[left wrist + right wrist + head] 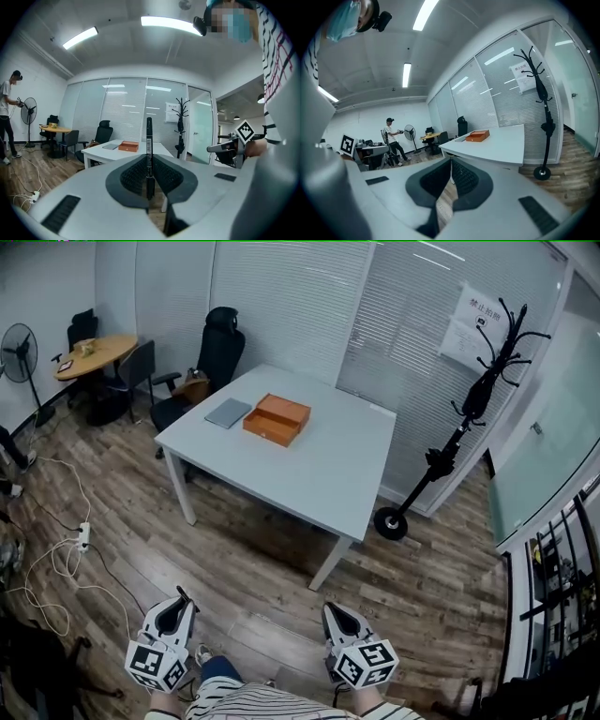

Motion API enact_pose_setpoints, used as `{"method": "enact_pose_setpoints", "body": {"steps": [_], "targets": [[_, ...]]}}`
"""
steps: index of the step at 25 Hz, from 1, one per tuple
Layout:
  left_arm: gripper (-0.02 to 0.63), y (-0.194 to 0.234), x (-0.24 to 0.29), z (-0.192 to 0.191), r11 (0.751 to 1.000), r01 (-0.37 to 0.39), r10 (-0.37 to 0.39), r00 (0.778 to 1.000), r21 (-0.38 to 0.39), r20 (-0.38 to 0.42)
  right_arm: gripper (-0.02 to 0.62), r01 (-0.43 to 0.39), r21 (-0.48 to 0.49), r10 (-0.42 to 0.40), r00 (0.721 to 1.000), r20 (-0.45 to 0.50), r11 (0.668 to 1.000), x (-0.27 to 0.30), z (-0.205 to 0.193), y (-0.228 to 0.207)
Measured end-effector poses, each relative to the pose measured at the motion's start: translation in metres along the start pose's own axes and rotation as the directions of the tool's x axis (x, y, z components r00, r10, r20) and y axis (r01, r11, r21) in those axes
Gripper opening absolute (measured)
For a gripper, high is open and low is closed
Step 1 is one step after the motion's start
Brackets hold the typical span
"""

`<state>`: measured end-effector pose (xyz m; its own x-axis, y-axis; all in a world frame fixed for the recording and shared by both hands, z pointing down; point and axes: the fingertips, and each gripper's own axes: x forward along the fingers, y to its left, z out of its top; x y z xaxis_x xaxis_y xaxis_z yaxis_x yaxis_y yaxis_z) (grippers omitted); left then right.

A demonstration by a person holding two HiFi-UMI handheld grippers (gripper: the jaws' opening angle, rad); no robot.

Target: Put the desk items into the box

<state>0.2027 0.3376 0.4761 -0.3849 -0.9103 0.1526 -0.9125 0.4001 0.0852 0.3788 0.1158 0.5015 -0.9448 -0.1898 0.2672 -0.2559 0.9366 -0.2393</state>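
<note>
Left gripper view: our left gripper [149, 158] clamps a black pen [149, 136] upright in its jaws; our right gripper [450, 165] jaws are closed together, empty. We judge the pen not yet delivered: the orange box [277, 419] sits on the table [319, 474] well ahead of the jaws.

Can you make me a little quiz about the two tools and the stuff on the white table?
1. True or false: the left tool is clamped on a black pen.
2. The box on the white table is: A) blue B) orange C) green
3. Fill in: between its closed jaws, the right tool holds ____.
Key: 1 true; 2 B; 3 nothing.
</note>
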Motion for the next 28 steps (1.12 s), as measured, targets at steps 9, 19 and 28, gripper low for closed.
{"method": "enact_pose_setpoints", "body": {"steps": [9, 19, 28], "targets": [[0.055, 0.053, 0.071, 0.003, 0.996, 0.091, -0.091, 0.996, 0.001, 0.003, 0.028, 0.062, 0.015, -0.062, 0.998, 0.019, 0.998, 0.072, 0.016, -0.008], [0.055, 0.157, 0.152, 0.032, 0.975, 0.219, -0.219, 0.976, 0.039, -0.020, 0.028, 0.218, 0.054, -0.221, 0.973, 0.067, 0.974, 0.170, 0.051, -0.002], [0.055, 0.215, 0.205, 0.042, 0.944, 0.324, -0.321, 0.946, 0.062, -0.052, 0.028, 0.315, 0.093, -0.323, 0.942, 0.088, 0.944, 0.228, 0.063, 0.006]]}}
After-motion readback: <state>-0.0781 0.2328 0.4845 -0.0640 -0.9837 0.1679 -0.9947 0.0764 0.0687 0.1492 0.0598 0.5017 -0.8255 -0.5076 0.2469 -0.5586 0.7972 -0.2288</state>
